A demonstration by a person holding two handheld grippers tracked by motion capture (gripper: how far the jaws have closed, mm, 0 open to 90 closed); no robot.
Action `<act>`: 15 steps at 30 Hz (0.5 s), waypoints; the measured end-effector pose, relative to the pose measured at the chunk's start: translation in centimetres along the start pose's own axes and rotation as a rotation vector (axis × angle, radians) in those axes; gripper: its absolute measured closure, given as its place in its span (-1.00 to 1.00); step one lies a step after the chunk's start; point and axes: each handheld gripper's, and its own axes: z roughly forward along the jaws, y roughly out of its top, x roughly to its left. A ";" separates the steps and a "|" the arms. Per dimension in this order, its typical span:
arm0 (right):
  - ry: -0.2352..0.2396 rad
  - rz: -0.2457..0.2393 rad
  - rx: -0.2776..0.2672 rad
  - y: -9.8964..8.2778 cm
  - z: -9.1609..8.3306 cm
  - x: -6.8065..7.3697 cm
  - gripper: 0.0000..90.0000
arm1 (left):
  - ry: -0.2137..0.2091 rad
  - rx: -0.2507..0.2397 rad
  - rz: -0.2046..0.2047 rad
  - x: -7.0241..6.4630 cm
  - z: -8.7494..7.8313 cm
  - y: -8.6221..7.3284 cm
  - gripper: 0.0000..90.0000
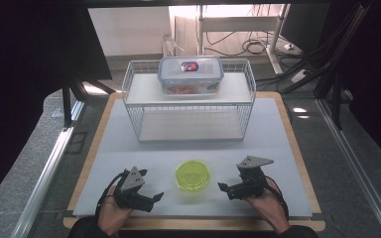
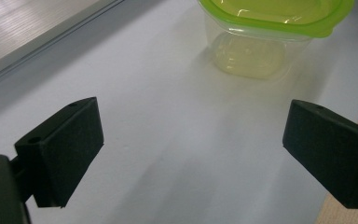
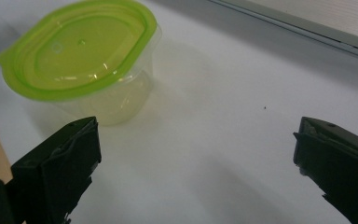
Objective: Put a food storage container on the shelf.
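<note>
Green-lidded tub [image 1: 193, 175] (between open claws)

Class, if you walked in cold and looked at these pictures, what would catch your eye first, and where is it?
The bright green-lidded tub stands out on the white mat near the table's front edge, between the left gripper and the right gripper, both with fingers open and apart from it. Farther back, a clear blue-rimmed box sits on top of a white wire rack.

White table [image 1: 278, 148], tub [image 1: 192, 175], wire rack [image 1: 188, 106]
</note>
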 end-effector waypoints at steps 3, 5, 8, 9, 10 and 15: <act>0.011 0.058 0.003 0.4 0.0 -0.2 -0.98 | -0.003 0.007 0.007 0.0 0.1 0.0 -0.89; 0.031 0.072 0.010 0.5 0.1 -0.3 -0.96 | -0.005 0.012 0.011 -0.1 0.2 0.0 -0.89; 0.050 0.077 0.010 1.1 0.2 -0.2 -0.80 | -0.002 0.024 0.022 -0.1 0.4 -0.1 -0.89; 0.046 0.072 0.011 1.3 0.2 -0.1 -0.75 | 0.000 0.027 0.026 -0.2 0.4 -0.1 -0.88; 0.046 0.058 0.012 1.5 0.3 0.1 -0.71 | 0.002 0.028 0.030 -0.2 0.4 -0.1 -0.88; 0.102 0.049 0.019 2.4 1.0 0.4 -0.52 | 0.004 0.030 0.044 -0.3 0.5 -0.1 -0.88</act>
